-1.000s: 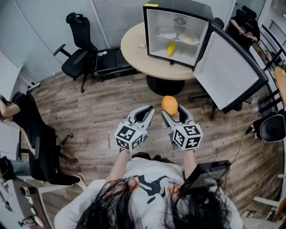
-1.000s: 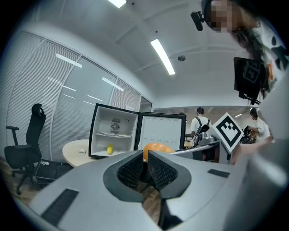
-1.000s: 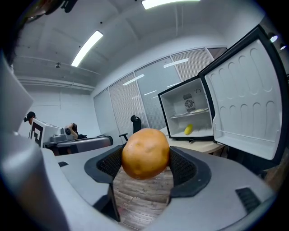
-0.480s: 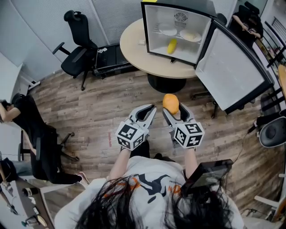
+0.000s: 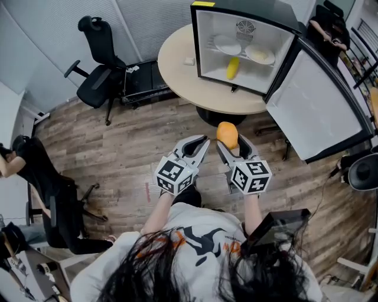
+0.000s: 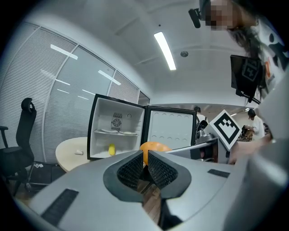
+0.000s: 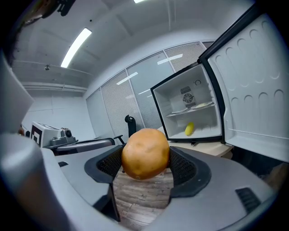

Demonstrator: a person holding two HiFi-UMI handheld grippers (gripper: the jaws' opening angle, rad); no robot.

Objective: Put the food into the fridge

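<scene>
Head view: our right gripper (image 5: 228,142) clamps the orange fruit (image 5: 227,133), left gripper (image 5: 202,141) pinched together; open floor (image 5: 136,135) reaches the fridge (image 5: 204,41), upper right.

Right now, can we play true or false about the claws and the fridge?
1. The right claw holds a round orange food. True.
2. The left claw holds food too. False: it is shut with nothing in it.
3. The fridge has its door closed. False: the door hangs wide open.
4. A yellow food lies inside the fridge. True.
5. The fridge stands on the floor. False: it stands on the round table.
</scene>
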